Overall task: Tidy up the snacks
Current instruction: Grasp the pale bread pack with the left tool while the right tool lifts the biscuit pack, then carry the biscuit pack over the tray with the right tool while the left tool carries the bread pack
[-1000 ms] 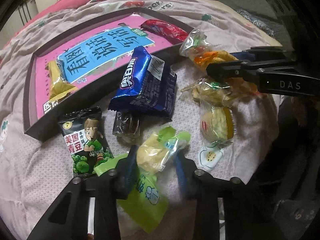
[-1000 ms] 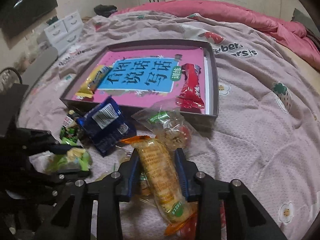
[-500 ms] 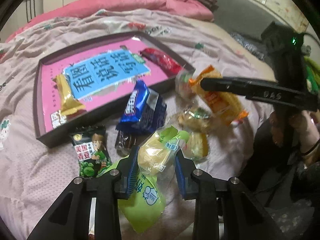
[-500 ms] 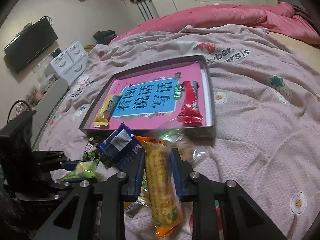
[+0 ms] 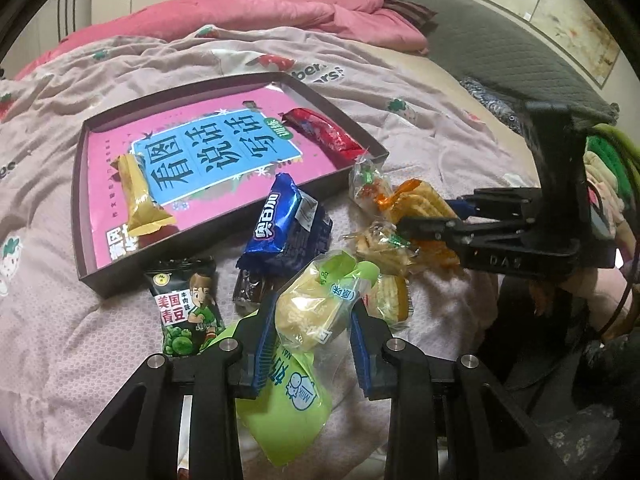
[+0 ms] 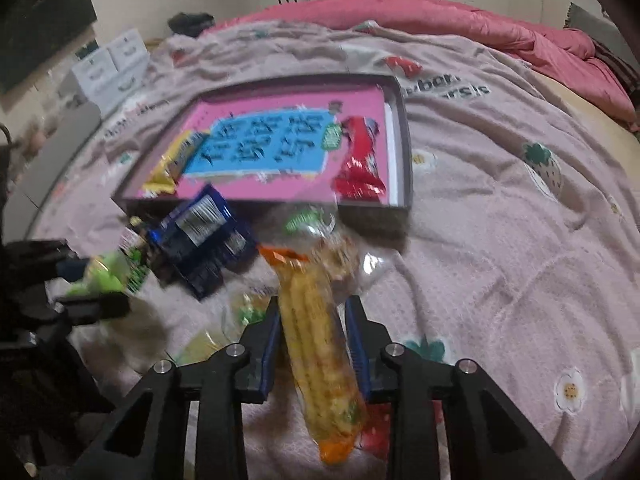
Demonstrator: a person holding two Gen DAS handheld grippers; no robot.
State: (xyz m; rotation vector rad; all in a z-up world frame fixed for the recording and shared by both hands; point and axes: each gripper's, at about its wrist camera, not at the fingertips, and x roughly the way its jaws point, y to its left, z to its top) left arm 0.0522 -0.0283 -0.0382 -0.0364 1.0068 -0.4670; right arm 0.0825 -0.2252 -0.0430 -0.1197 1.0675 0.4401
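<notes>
My left gripper (image 5: 314,320) is shut on a green-and-clear wrapped cake (image 5: 316,304), held just above the bed. My right gripper (image 6: 314,328) is shut on a long orange-ended cracker pack (image 6: 316,344); it also shows in the left wrist view (image 5: 428,216). A shallow dark tray (image 5: 86,216) with a pink liner holds a gold bar (image 5: 138,194) and a red bar (image 5: 322,136). In front of it lie a blue cookie pack (image 5: 284,228), a green pea packet (image 5: 186,308) and several clear-wrapped snacks (image 5: 380,242).
Everything lies on a pink strawberry-print bedspread (image 6: 500,216). A pink duvet (image 5: 248,16) is bunched at the far side. White drawers (image 6: 108,64) stand beyond the bed. The bed edge drops off at the right in the left wrist view.
Both grippers have lifted their snacks off the pile. The right gripper has moved with the cracker pack and its view is now motion-blurred. The left gripper has risen with the cake.
</notes>
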